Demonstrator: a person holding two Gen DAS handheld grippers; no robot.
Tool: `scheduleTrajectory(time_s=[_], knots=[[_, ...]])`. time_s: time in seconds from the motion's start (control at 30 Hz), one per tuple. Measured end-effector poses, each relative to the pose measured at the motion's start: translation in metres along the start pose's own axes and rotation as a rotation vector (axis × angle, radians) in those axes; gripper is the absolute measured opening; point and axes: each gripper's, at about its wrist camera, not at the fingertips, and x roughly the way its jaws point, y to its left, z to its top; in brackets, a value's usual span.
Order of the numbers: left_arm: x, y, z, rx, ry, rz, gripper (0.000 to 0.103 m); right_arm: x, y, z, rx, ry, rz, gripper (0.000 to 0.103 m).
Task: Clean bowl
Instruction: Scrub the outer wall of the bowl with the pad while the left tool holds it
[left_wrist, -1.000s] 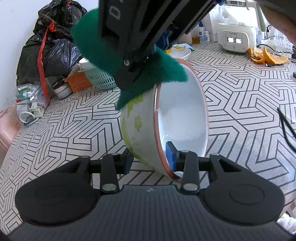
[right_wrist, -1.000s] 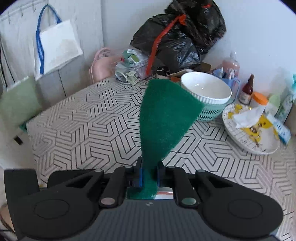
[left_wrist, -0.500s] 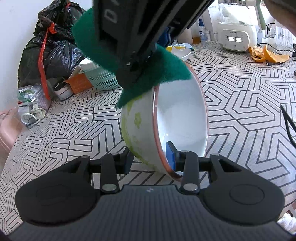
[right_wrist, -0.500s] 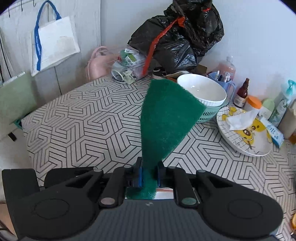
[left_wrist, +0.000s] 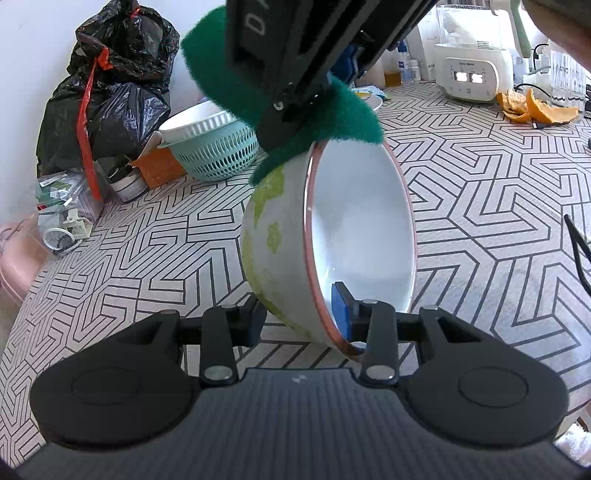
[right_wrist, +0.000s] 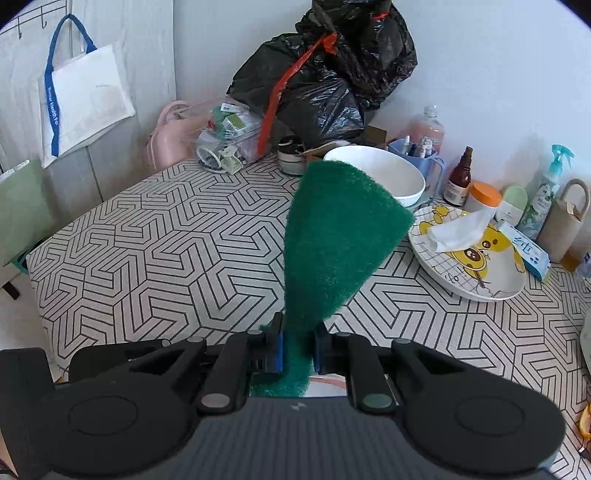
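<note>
Bowl: the bowl (left_wrist: 325, 236) was held up on edge above the patterned desk (left_wrist: 498, 206), its opening turned to the right of the left wrist view, with green blotches on its outer wall.
Left tongs: the left tongs (left_wrist: 301, 314) were clenched on the bowl's lower rim, the blue-padded finger inside and the other against the outside wall.
Right tongs: the right tongs (right_wrist: 298, 345) were clamped on a green scouring pad (right_wrist: 340, 240), most of which stood out beyond the fingertips.
Contact: seen from the left wrist, the pad draped over the bowl's top rim and upper outer wall; how hard it pressed could not be judged, since the right tongs hid much of it.
Pose: the right tongs came in from above and pointed down onto the rim; the left tongs reached in low, from beneath the bowl.
Risk, bowl: the grip was a narrow pinch on a smooth rim, so a hard downward scrub would probably pivot the bowl or slide it out onto the desk.
Risk, pad: held by one end only, the pad could fold or pull free under rubbing.
</note>
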Motion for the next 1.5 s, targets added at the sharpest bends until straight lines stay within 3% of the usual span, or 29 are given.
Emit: scheduleTrajectory(time_s=[0.33,1.07,1.33,1.5], knots=[[0.009,0.020,-0.008,-0.015,0.001,-0.007,0.038,-0.006,0.015,-0.002,-0.030,0.013,0.077,0.014],[0.013,0.020,-0.009,0.003,-0.023,0.017,0.037,0.002,-0.023,-0.002,0.069,0.000,0.007,0.017],[0.014,0.022,-0.009,0.000,-0.020,0.009,0.038,-0.003,-0.019,-0.008,0.085,-0.021,0.100,0.017],[0.013,0.021,-0.009,0.004,-0.018,0.011,0.038,-0.007,-0.004,-0.009,0.024,-0.024,0.106,0.016]])
